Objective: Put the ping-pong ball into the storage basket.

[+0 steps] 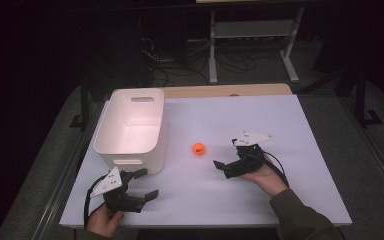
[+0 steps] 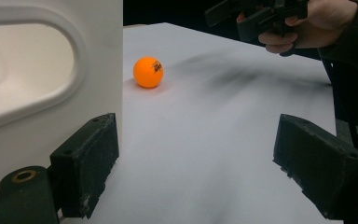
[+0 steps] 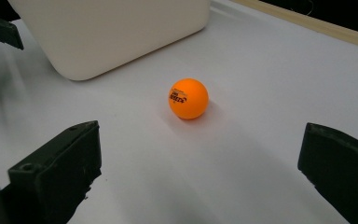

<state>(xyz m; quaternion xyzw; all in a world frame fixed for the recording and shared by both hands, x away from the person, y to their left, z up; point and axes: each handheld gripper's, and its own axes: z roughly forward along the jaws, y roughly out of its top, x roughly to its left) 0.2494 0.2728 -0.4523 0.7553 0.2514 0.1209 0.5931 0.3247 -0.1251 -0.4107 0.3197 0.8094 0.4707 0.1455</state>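
The biggest thing before me is the one white table [image 1: 290,150], its pale wooden edge showing along the far side. On it stands one white bin [image 1: 130,131], a deep rounded tub with a slot handle cut into each end; I count two handles in the high view, one at the far wall and one at the near wall. The bin sits toward my left half of the table and nothing lies inside it that I can see.

Next in size are my two grippers, one in each hand. My left gripper [image 1: 142,184] rests low near the front left corner of the table, just in front of the bin's near end, with its two black jaws spread wide and nothing between them. From the left gripper view the bin's wall [image 2: 51,93] stands close against my left jaw, though I cannot tell if they touch. My right gripper [image 1: 226,162] lies on the table at my right, its jaws also spread apart and holding nothing, aimed leftward at the ball.

Smallest is the one orange ball [image 1: 198,148], with a little dark print on its side. It sits on the bare table between the bin and my right gripper, apart from both. In the right gripper view the ball [image 3: 188,98] lies ahead of my open jaws, not yet between them.
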